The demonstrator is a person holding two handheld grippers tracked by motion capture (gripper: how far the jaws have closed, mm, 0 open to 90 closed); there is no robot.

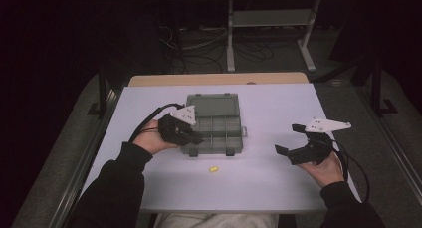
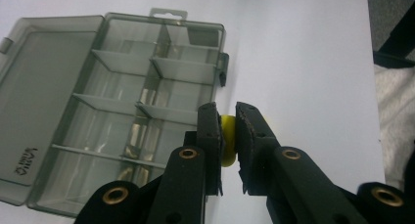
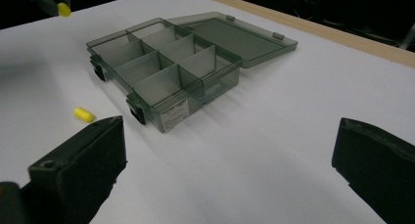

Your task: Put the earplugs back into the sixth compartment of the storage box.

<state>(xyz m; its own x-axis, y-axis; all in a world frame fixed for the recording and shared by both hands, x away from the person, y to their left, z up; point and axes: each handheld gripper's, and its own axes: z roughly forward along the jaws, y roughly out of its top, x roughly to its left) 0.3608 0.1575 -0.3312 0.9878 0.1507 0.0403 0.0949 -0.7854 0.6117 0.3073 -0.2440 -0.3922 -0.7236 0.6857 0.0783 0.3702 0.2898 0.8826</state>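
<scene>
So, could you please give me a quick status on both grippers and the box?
Left gripper shut on a yellow plug, beside the open box. Right gripper open, empty. Second plug loose on table; nothing in the way.

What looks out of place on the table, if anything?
One small yellow piece lies loose on the white table, just in front of the open compartment box. A similar yellow piece is pinched in the left gripper. Nothing looks spilled or damaged.

Dark room; white table; grey floor; cables; metal stand.
</scene>
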